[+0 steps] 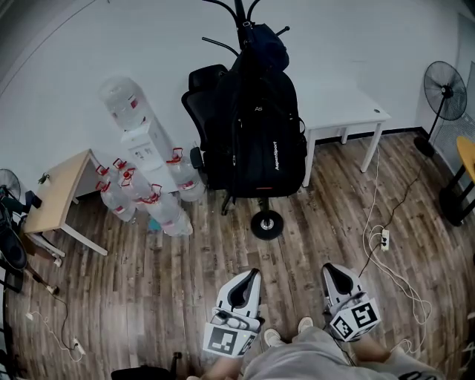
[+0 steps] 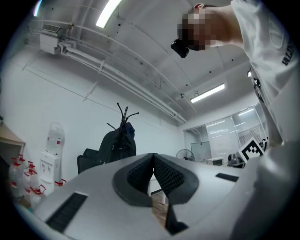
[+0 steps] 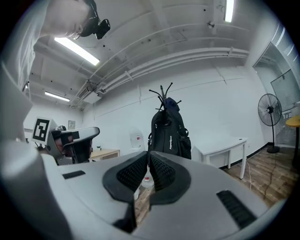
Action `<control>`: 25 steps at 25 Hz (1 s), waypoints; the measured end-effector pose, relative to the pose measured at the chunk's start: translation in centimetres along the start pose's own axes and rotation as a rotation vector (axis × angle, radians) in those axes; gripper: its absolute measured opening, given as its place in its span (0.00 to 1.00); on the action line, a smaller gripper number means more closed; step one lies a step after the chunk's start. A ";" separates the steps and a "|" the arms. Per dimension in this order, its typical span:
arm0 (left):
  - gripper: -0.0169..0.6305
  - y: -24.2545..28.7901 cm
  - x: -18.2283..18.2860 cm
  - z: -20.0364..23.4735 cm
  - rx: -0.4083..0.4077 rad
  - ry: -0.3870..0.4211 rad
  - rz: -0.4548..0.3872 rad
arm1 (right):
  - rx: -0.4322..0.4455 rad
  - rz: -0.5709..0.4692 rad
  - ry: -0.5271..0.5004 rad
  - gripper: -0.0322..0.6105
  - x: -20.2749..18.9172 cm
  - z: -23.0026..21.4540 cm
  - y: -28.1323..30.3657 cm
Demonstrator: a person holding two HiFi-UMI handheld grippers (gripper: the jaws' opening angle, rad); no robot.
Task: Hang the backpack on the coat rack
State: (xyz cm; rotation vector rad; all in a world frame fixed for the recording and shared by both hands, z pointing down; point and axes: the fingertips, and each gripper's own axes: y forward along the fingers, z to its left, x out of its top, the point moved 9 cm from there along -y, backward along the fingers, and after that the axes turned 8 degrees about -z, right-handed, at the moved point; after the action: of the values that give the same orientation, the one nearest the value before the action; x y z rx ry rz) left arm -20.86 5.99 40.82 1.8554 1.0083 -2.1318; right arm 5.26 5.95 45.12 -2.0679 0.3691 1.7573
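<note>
The black backpack (image 1: 256, 126) hangs on the coat rack (image 1: 266, 224) at 12 o'clock. At 6 o'clock, the left gripper (image 1: 247, 280) and right gripper (image 1: 335, 274) are closed and empty.

Backpack (image 1: 256, 126) on coat rack (image 1: 266, 223)

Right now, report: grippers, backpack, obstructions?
Left gripper shut, empty. Right gripper shut, empty. Backpack hanging on rack. Chair beside rack.

A white water dispenser (image 1: 139, 137) stands against the wall. Clear water jugs (image 1: 159, 208) crowd the wooden floor (image 1: 148, 297) at its foot. A wooden desk (image 1: 63, 193) sits to its left, a black office chair (image 1: 199, 93) just right, and a white desk (image 1: 345, 111) and standing fan (image 1: 445, 90) farther right.
</note>
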 end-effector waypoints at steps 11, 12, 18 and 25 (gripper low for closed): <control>0.04 1.2 0.1 -2.4 0.026 0.021 0.009 | 0.010 -0.023 -0.002 0.08 1.7 -2.8 -0.7; 0.04 1.3 0.2 -2.8 0.027 0.027 0.009 | 0.012 -0.024 0.000 0.07 1.9 -3.1 -0.8; 0.04 1.6 0.0 -4.6 0.051 0.033 0.035 | 0.050 -0.014 -0.001 0.07 2.6 -3.7 -1.6; 0.04 1.9 -0.3 -6.0 0.079 0.052 0.059 | 0.079 -0.003 0.003 0.07 2.6 -4.1 -2.3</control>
State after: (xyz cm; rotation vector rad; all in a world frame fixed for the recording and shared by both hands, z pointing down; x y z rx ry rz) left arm -14.85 7.81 40.30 1.9610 0.8799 -2.1299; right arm 10.39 6.27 43.40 -2.0149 0.4297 1.7101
